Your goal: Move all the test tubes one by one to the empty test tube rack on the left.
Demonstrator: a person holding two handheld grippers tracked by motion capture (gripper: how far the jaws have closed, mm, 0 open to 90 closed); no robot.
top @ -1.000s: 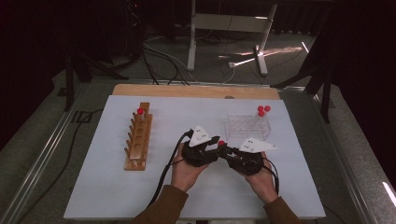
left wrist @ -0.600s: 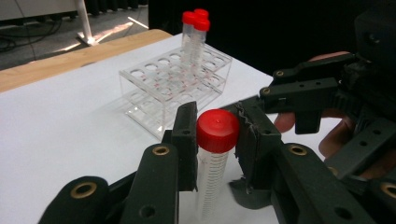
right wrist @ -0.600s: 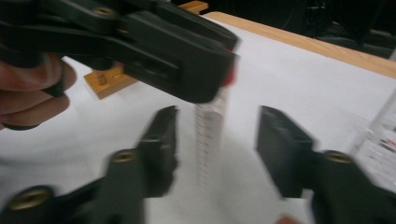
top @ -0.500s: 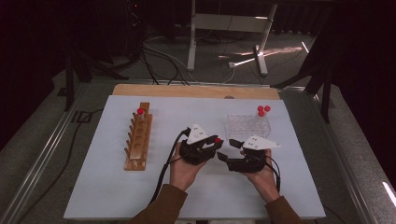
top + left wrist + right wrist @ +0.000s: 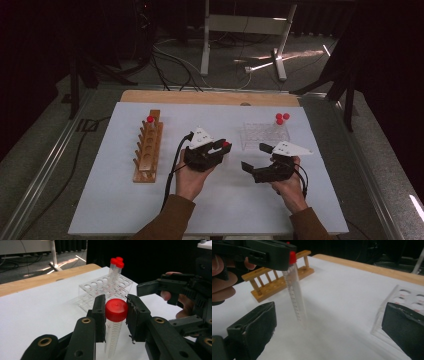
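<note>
tube (image 5: 113,335): lower end cut off by bottom edge | clear rack (image 5: 409,298): partly hidden behind a jaw | wooden rack (image 5: 277,280): far end hidden behind left gripper (image 5: 284,258)

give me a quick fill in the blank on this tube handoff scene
1. The left tool is shut on a tube with a ____ cap.
2. The right tool has its jaws ____, with nothing between them.
3. The wooden rack holds ____ capped tube.
4. The clear rack holds ____ capped tubes.

Missing words: red; open; one; three
</note>
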